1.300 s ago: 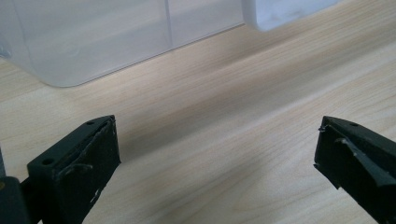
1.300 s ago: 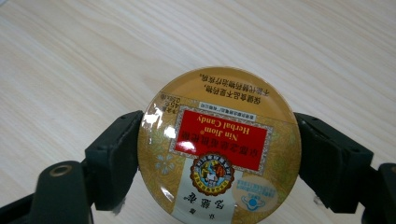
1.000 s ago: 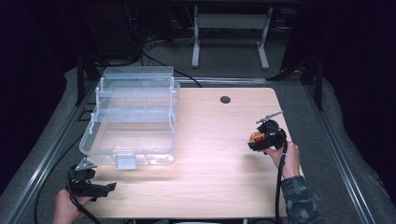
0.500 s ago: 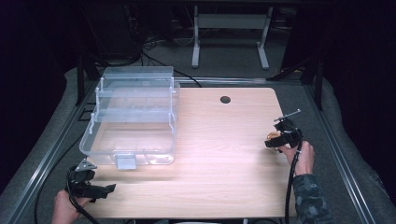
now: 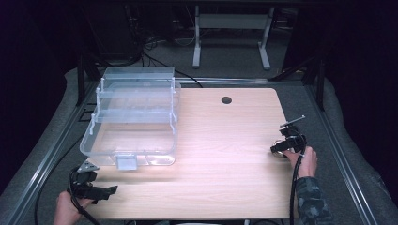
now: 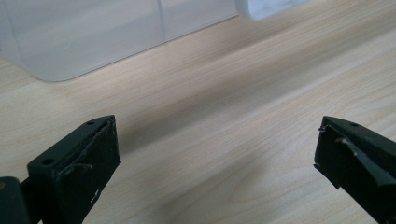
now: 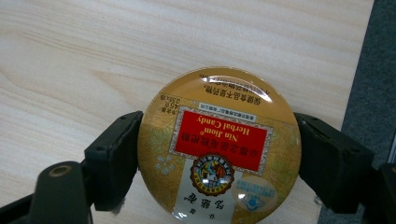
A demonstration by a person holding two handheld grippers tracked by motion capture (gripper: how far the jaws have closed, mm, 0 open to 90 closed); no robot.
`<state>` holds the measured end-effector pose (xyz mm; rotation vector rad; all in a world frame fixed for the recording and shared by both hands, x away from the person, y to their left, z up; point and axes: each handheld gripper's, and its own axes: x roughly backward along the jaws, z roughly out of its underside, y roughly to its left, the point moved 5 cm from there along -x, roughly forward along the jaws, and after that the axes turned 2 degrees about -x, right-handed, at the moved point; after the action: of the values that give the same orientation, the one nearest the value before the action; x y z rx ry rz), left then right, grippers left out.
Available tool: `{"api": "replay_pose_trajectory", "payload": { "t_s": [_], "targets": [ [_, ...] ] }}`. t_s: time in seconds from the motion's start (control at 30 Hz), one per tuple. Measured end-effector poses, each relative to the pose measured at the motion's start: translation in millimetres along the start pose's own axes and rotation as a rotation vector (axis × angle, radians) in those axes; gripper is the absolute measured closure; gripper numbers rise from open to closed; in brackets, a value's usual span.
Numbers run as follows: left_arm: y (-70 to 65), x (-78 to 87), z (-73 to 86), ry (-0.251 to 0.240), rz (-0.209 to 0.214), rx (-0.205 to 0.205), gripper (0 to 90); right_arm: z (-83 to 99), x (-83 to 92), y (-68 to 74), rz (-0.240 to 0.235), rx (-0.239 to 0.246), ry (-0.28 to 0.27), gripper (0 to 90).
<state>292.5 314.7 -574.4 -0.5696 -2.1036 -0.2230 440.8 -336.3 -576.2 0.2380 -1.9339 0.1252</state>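
We are looking first at the round candy tin (image 7: 218, 148) in the right gripper view, where it is sitting low and centre in the frame, clamped across its width between the two black jaws of the right hand-held gripper (image 7: 218, 156). Its lid is golden with a faint leaf pattern, carrying a red rectangle, a small round emblem below it and a white strip, and light is glinting off its upper rim. The writing is showing upside down to us: "Nin Jiom" and "Herbal Candy" in the red panel, with lines of Chinese characters around it that we are not reading. Wood of the tabletop (image 7: 116, 51) is lying behind the tin, and the tabletop's edge and grey matting are running down the right side of that frame.

In the high view, we are seeing the right hand (image 5: 306, 161) at the lower right of the frame, its sleeve coming in from the bottom, gripping the right hand-held gripper (image 5: 287, 147) at the tabletop's right edge. At the lower left, the left hand (image 5: 65, 212) is holding the left hand-held gripper (image 5: 101, 192) low over the near corner, pointing rightwards. In the left gripper view, its jaws are standing wide apart with nothing between them.

Farther up, at the left of the high view, a clear plastic tiered box (image 5: 133, 117) is standing open on the tabletop.
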Motion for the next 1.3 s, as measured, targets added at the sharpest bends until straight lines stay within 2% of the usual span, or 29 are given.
{"api": "replay_pose_trajectory", "payload": {
  "t_s": [0.03,0.1,0.2,0.27,0.33,0.37,0.47,0.53,0.57,0.63,0.73,0.77,0.8,0.87,0.93,0.97,1.13,1.17,1.2,1.23,1.3],
  "targets": [
    [-0.8,-0.1,0.4,0.002,0.004,0.001,0.2,0.8,-1.3,-0.2,-0.001,0.001,0.011,17.7],
    [-2.3,1.3,1.3,0.005,0.007,-0.002,0.2,1.9,-0.8,-0.5,-0.011,-0.019,0.024,6.7],
    [-1.9,4.3,1.7,-0.009,0.008,0.004,0.2,1.9,10.3,1.1,-0.064,-0.017,-0.029,4.2],
    [-0.1,4.2,2.1,-0.002,0.009,0.026,0.2,3.0,17.9,3.6,-0.065,-0.007,-0.052,3.3],
    [2.0,5.2,2.0,-0.003,0.006,0.041,0.2,4.7,25.2,7.1,-0.043,0.004,-0.086,2.9],
    [2.8,6.5,1.8,-0.006,0.007,0.043,0.2,6.0,29.1,9.4,-0.064,0.010,-0.097,2.8],
    [5.6,11.8,1.3,-0.012,0.011,0.046,0.2,10.1,37.7,15.5,-0.064,0.024,-0.124,2.5],
    [8.3,15.6,0.4,-0.015,0.012,0.051,0.2,12.7,41.2,20.8,-0.083,0.034,-0.121,2.2],
    [10.0,17.7,-0.3,-0.014,0.010,0.047,0.2,13.9,42.5,24.3,-0.078,0.045,-0.120,2.0],
    [13.7,22.6,-1.8,-0.020,0.006,0.052,0.2,15.5,46.5,31.7,-0.121,0.066,-0.133,2.0],
    [19.6,31.3,-4.6,-0.038,0.001,0.063,0.2,17.1,51.9,42.2,-0.094,0.086,-0.158,2.0],
    [21.4,34.0,-5.7,-0.043,-0.004,0.066,0.2,17.9,53.4,46.3,-0.128,0.099,-0.160,2.0],
    [23.4,36.4,-7.0,-0.046,-0.007,0.067,0.2,18.5,54.7,49.0,-0.093,0.104,-0.163,2.0],
    [27.0,40.9,-10.2,-0.050,-0.007,0.074,0.2,19.7,57.0,55.9,-0.120,0.119,-0.168,2.1],
    [31.0,45.1,-14.5,-0.054,-0.009,0.078,0.3,20.9,58.5,61.4,-0.078,0.137,-0.164,2.0],
    [32.9,47.3,-17.1,-0.055,-0.013,0.076,0.2,21.6,59.4,64.7,-0.090,0.143,-0.166,2.1],
    [40.7,58.0,-32.5,-0.061,-0.036,0.058,0.2,25.6,60.1,74.5,-0.094,0.161,-0.168,2.1],
    [42.1,59.9,-35.8,-0.063,-0.039,0.057,0.2,26.4,59.7,76.1,-0.113,0.162,-0.172,2.2],
    [43.7,61.9,-39.2,-0.064,-0.042,0.053,0.2,27.3,59.8,76.8,-0.096,0.163,-0.170,2.2],
    [45.3,63.7,-42.7,-0.067,-0.046,0.052,0.2,28.0,59.7,78.1,-0.102,0.163,-0.174,2.2],
    [48.0,66.4,-49.8,-0.075,-0.032,0.047,0.2,29.8,59.8,81.1,-0.113,0.166,-0.176,2.3]
  ]
}}
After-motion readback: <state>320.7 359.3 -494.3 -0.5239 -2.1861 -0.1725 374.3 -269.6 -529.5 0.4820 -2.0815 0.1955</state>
